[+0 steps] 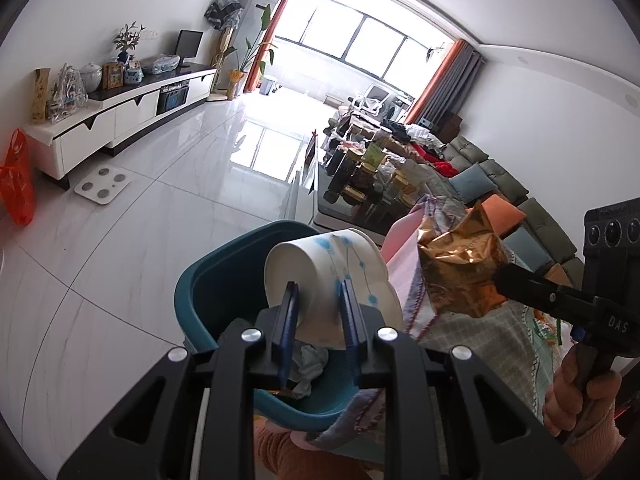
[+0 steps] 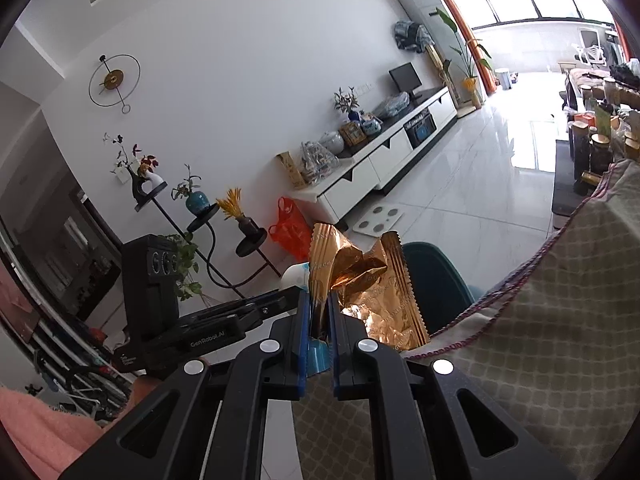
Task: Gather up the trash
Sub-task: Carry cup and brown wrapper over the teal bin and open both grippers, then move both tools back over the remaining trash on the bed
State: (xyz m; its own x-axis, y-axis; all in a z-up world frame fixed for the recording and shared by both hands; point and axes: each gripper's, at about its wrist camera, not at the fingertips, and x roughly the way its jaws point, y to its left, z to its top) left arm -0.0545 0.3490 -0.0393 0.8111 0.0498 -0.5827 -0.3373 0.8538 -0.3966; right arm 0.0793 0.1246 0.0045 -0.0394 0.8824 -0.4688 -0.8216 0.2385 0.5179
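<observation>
Left gripper (image 1: 318,294): black frame with blue finger pads, jaws closed partway onto a paper cup (image 1: 332,280), one pad inside the mouth, the other against the outer wall.
Paper cup: white, smooth, printed with light-blue dots and thin lines; tipped on its side, round mouth facing left, held above the bin (image 1: 224,280).
Bin: teal plastic, rounded walls, standing on glossy white floor tiles; crumpled pale paper (image 1: 310,368) lies inside.
Right gripper (image 2: 318,308): jaws nearly closed, pinching a wrapper (image 2: 360,280) by its lower left edge.
Wrapper: copper-gold foil, creased and shiny, with zigzag-cut ends; it stands up from the jaws, just right of the cup, near the bin's rim.
Cloth (image 2: 540,340): checked woven fabric with purple corded edging, beside the bin.
</observation>
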